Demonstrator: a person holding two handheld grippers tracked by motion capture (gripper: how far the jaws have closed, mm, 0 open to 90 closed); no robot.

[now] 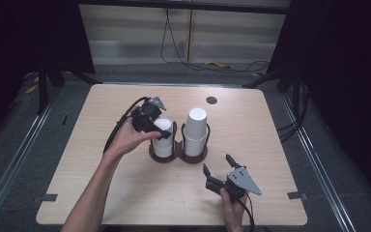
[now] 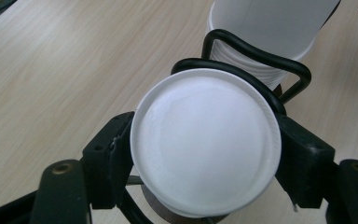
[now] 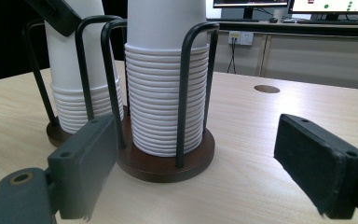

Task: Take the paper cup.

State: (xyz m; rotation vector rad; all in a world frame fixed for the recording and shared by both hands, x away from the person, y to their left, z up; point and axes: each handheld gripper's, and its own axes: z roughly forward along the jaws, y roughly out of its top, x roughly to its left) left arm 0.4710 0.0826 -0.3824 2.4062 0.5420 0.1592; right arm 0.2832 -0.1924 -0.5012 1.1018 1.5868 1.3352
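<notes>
Two stacks of upturned white paper cups stand in a twin holder (image 1: 178, 157) with black wire loops on a brown base. In the high view my left gripper (image 1: 162, 130) reaches over the left stack (image 1: 163, 146) from the left. In the left gripper view the top cup (image 2: 205, 144) shows its round bottom, and the two black pads press on its sides. The right stack (image 1: 195, 126) is taller. My right gripper (image 1: 217, 163) rests near the table's front edge, open, pointing at the right stack (image 3: 163, 93) with nothing between its fingers.
The holder's base (image 3: 168, 168) sits mid-table on the light wooden top (image 1: 270, 145). A round cable hole (image 1: 211, 100) lies behind the stacks. The left stack (image 3: 74, 84) stands behind the wire loops (image 3: 98, 70). Dark curtains flank the table.
</notes>
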